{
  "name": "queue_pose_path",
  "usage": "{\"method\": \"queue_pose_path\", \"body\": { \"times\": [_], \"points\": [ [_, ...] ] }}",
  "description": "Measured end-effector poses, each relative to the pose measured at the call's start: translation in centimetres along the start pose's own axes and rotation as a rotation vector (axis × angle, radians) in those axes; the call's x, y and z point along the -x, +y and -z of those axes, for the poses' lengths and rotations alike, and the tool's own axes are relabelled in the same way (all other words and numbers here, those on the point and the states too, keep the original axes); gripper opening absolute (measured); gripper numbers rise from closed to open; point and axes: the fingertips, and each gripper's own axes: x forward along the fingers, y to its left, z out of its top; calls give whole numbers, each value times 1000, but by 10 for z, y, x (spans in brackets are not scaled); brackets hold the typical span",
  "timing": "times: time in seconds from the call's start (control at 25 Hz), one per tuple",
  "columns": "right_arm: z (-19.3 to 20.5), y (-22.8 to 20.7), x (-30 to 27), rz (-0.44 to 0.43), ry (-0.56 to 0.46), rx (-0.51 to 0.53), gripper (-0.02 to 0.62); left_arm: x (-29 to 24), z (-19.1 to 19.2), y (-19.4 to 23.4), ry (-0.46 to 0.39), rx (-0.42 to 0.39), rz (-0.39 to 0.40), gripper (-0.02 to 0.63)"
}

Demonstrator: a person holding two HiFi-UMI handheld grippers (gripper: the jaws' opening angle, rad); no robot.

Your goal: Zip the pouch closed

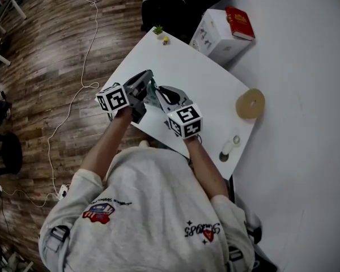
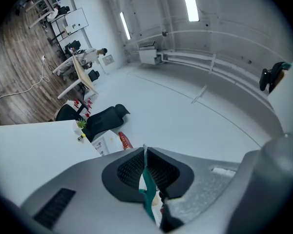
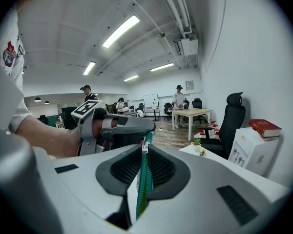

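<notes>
The person holds both tools up over a white tabletop [image 1: 209, 78], tips turned toward each other, with a green pouch [image 1: 152, 91] stretched between them.

The left tool [image 2: 145, 152] has its jaws pressed together on a thin edge of the pouch fabric, which hangs down as a green strip below the ribbed pads [image 2: 132, 168]. The right tool [image 3: 145, 146] pinches the pouch along its zipper [image 3: 142, 179]. The green toothed tape runs upright between its dark pads, and a small pale piece at the jaw tips may be the slider, though the view is too tight to be sure. Just beyond the right tool's tips, the left tool's grey body faces it closely.

To the right of the right tool, well apart from it, a roll of tape [image 1: 250, 103] lies on the tabletop, with a small white bottle-like object [image 1: 230, 146] nearer the person. Ahead of both tools, at the tabletop's far corner, stand a tiny potted plant [image 1: 157, 30] and a small yellow item [image 1: 165, 40]. Past the corner, a red book [image 1: 239, 22] rests on a white box [image 1: 214, 38].
</notes>
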Motion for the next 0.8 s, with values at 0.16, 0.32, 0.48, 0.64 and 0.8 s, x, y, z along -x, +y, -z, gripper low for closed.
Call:
{"method": "queue_pose_path", "body": {
  "times": [0.16, 0.32, 0.48, 0.64, 0.8],
  "points": [
    [0, 2, -1, -5, 2, 3, 40, 2, -1, 1, 2, -3, -3, 15],
    [4, 2, -1, -3, 9, 0, 40, 4, -5, 5, -13, 8, -14, 15],
    [7, 0, 1, -1, 14, -1, 40, 4, -10, 7, -19, -1, -18, 15],
    [6, 3, 0, 3, 20, -4, 40, 10, -21, 10, -32, -1, -25, 15],
    [8, 6, 1, 2, 24, -4, 40, 16, -28, 14, -37, -12, -36, 15]
  ]
}}
